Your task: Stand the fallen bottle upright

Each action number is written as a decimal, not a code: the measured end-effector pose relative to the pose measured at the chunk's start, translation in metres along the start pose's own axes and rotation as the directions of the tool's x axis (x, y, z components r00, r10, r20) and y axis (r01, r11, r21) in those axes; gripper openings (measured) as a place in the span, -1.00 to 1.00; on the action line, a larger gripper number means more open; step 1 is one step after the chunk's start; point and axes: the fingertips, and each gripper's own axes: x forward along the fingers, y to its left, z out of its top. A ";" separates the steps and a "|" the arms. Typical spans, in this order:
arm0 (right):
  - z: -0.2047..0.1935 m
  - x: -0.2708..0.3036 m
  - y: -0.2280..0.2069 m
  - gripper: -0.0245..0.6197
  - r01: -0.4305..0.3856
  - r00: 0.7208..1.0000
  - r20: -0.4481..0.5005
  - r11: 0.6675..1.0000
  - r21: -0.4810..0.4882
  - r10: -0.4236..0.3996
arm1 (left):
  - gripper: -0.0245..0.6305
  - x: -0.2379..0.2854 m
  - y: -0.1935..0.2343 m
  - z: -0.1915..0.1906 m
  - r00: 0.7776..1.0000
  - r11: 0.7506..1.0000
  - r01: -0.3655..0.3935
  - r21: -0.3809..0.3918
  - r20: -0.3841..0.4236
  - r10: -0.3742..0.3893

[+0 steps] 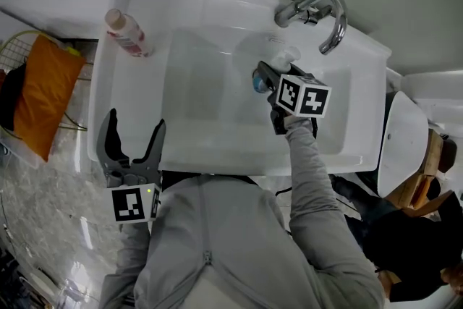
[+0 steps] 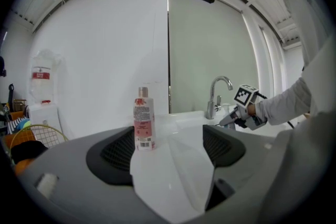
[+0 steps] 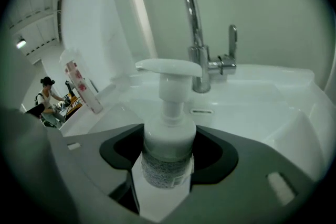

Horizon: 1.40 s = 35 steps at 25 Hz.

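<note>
A pump bottle with a white pump head and a bluish body is over the sink basin, just in front of the faucet. My right gripper is shut on its body. In the right gripper view the pump bottle fills the gap between the jaws of the right gripper, pump head up. Whether its base rests on the basin is hidden. My left gripper is open and holds nothing at the sink's front left rim. The left gripper looks across the sink.
A pink-labelled bottle stands upright on the sink's back left corner, and this pink-labelled bottle is ahead of the left jaws. The chrome faucet arches over the white sink. An orange cloth lies in a wire basket on the left.
</note>
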 end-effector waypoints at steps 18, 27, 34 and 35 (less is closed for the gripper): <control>0.160 0.059 0.064 -0.08 0.117 0.942 0.330 0.977 -0.176 -0.053 | 0.40 -0.045 0.038 -0.014 0.990 0.988 -0.133 -0.077 -0.060 0.129; 0.180 0.084 0.064 -0.08 0.188 0.908 0.408 0.960 -0.208 -0.090 | 0.40 -0.051 0.043 -0.020 0.985 0.985 -0.157 -0.065 -0.082 0.151; 0.181 0.089 0.067 -0.07 0.191 0.904 0.417 0.958 -0.214 -0.087 | 0.40 -0.049 0.042 -0.023 0.984 0.984 -0.157 -0.081 -0.097 0.149; 0.181 0.089 0.067 -0.07 0.190 0.905 0.417 0.957 -0.217 -0.085 | 0.40 -0.049 0.041 -0.023 0.984 0.984 -0.156 -0.082 -0.097 0.148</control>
